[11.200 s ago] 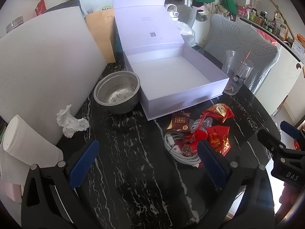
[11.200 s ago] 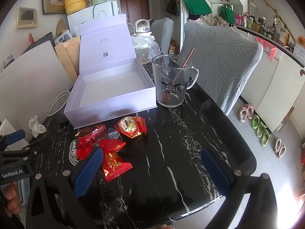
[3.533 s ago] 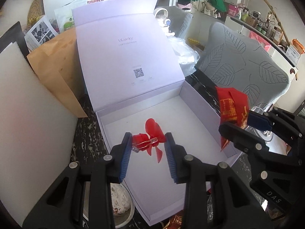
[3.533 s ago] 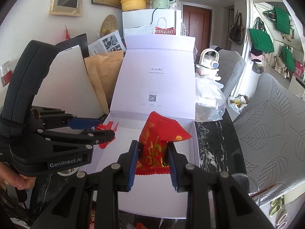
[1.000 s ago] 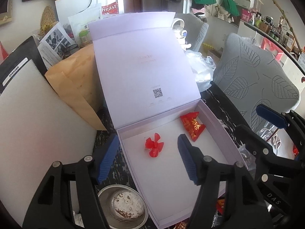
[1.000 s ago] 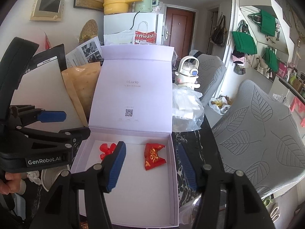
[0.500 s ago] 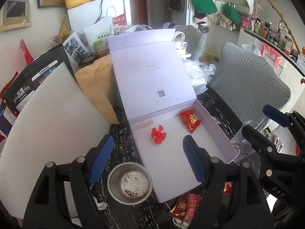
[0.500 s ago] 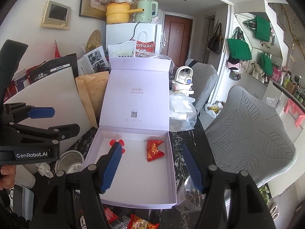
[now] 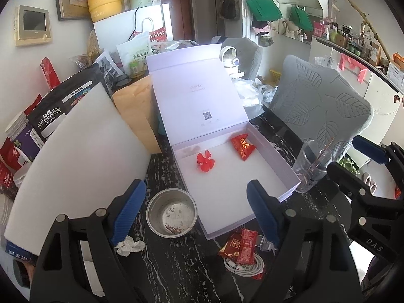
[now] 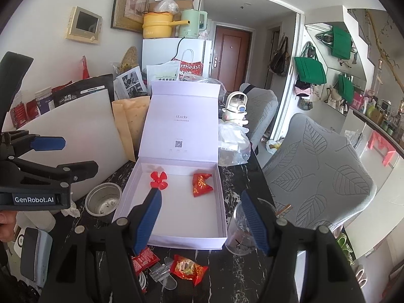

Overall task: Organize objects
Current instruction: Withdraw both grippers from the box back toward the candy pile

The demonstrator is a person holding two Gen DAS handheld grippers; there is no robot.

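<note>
An open lilac box (image 9: 290, 174) (image 10: 222, 202) stands on the black marble table with its lid upright. Inside lie a red toy propeller (image 9: 205, 161) (image 10: 158, 178) and a red snack packet (image 9: 242, 146) (image 10: 201, 181). More red packets (image 9: 240, 246) (image 10: 188, 269) and a white cable (image 9: 242, 267) lie on the table in front of the box. My left gripper (image 9: 195, 212) is open and empty, raised above the table's near side. My right gripper (image 10: 200, 219) is open and empty, raised above the box's front edge.
A steel bowl (image 9: 172, 212) (image 10: 103, 201) sits left of the box, with crumpled tissue (image 9: 130, 245) near it. A glass cup (image 9: 311, 166) (image 10: 242, 229) stands right of the box. A white board (image 9: 83, 156) leans at the left. A grey chair (image 10: 315, 171) is at the right.
Both grippers have pulled back and up from the box, so more of the table shows. The propeller and packet stay in the box.
</note>
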